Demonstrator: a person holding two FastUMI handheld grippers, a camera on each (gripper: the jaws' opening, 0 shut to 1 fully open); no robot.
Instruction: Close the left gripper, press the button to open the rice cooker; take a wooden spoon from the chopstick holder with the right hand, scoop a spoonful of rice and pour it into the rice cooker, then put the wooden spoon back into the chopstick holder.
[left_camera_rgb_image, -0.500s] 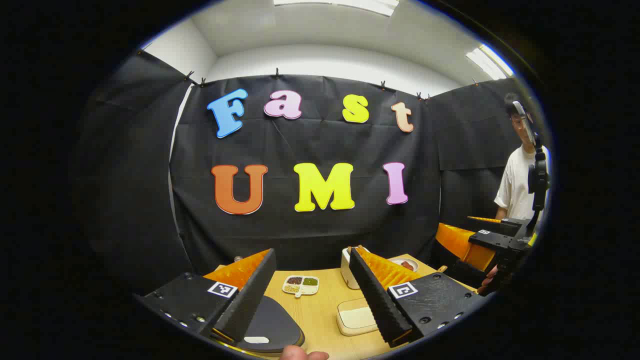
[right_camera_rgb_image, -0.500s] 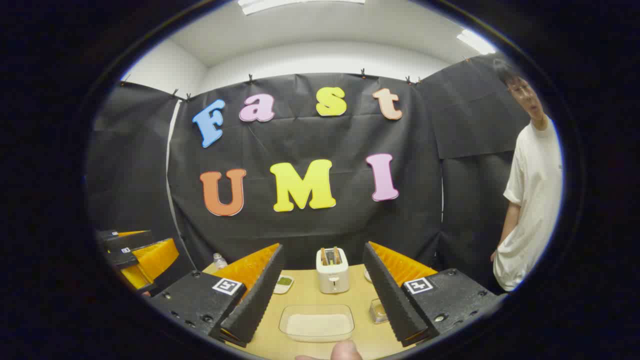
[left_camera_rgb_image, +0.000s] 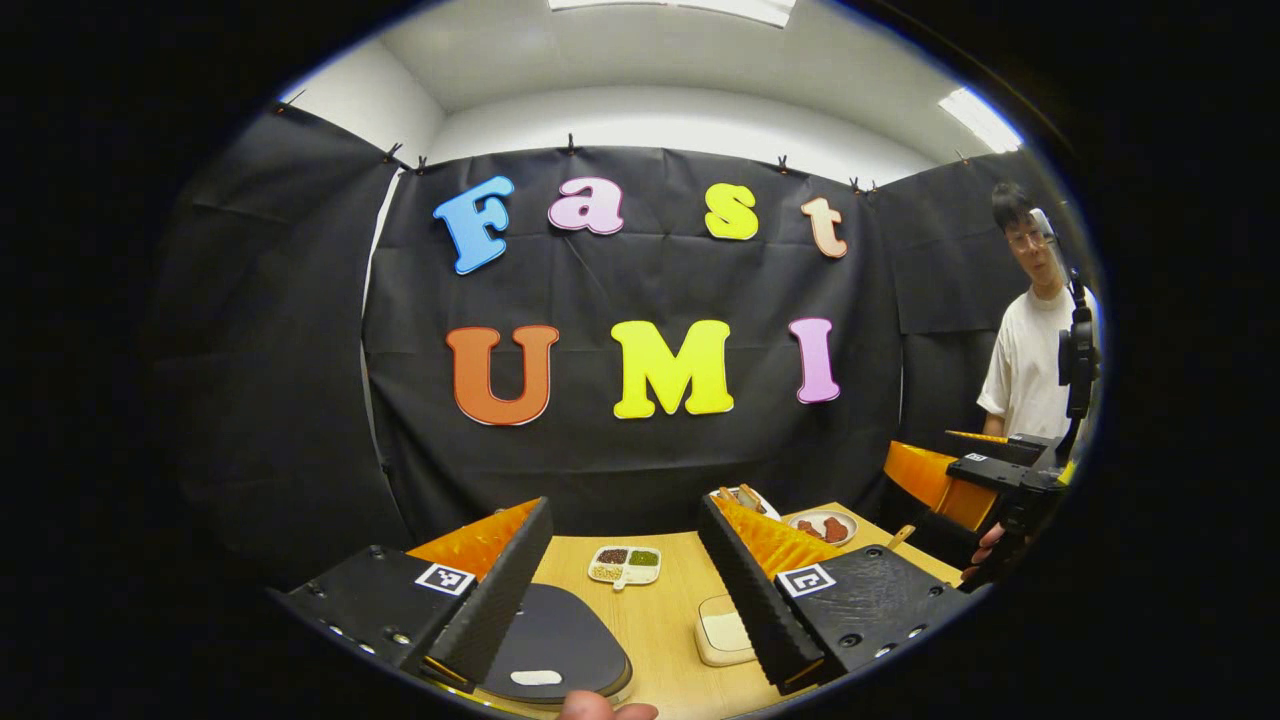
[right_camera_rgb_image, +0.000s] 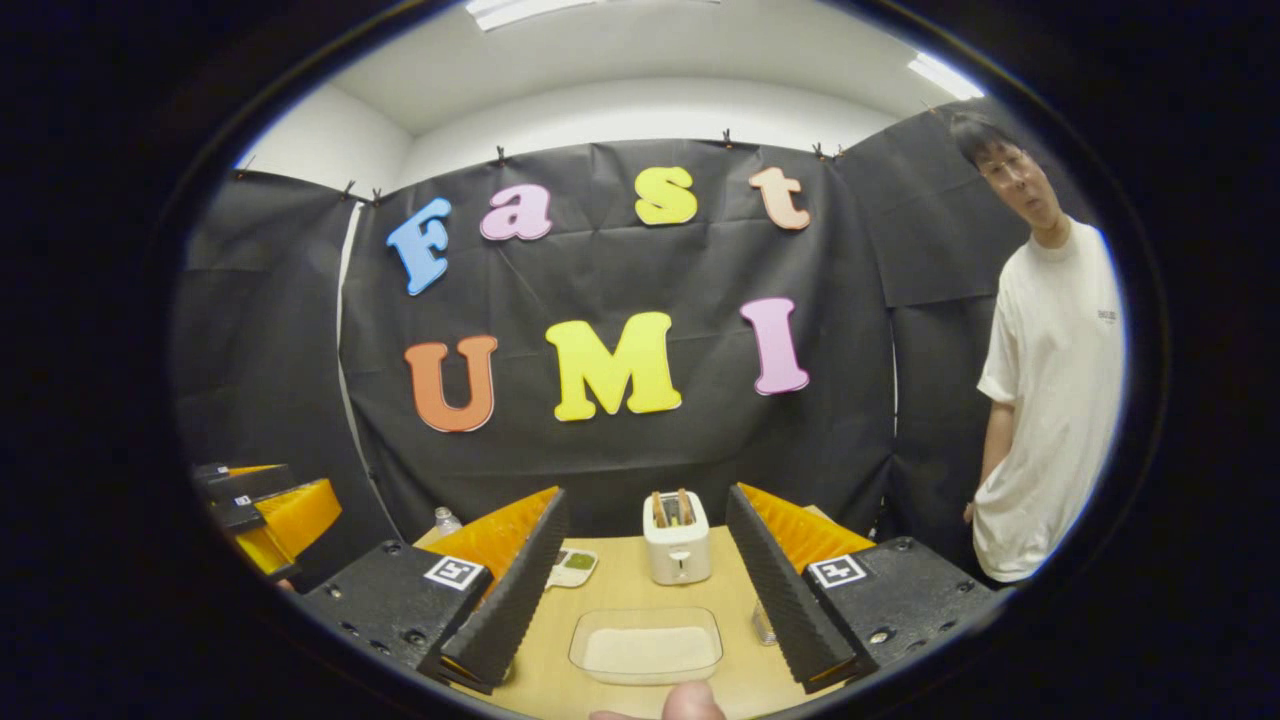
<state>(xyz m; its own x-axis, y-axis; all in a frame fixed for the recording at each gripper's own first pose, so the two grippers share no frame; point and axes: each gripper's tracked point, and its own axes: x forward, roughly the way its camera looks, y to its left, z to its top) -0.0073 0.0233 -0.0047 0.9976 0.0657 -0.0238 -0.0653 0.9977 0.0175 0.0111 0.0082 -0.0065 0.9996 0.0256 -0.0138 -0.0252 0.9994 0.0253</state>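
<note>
Hovering above the wooden table (left_camera_rgb_image: 655, 625), the left gripper (left_camera_rgb_image: 625, 590) has its jaws spread wide with nothing between them. Just below its left finger sits the dark rice cooker (left_camera_rgb_image: 560, 645), lid shut, a pale button (left_camera_rgb_image: 536, 678) on the near edge of the lid. Beyond the cooker, toward the back wall, lies a small divided dish (left_camera_rgb_image: 626, 564) of mixed grains. To the cooker's right, partly behind the right finger, is the tray of rice (left_camera_rgb_image: 724, 636). Farther back from it sits a plate (left_camera_rgb_image: 822, 525) of something reddish, and beside that a pale stick, possibly a wooden handle, though it is too small to be sure.

Over in the right gripper view, the right gripper (right_camera_rgb_image: 645, 585) is just as wide open and holds nothing. The rice tray (right_camera_rgb_image: 646, 645) lies straight under the gap between its fingers, and the white toaster (right_camera_rgb_image: 677, 540) stands behind the tray, with two slices poking up. A person in a white T-shirt (right_camera_rgb_image: 1050, 400) stands well off to the tray's right, at the table's edge.
</note>
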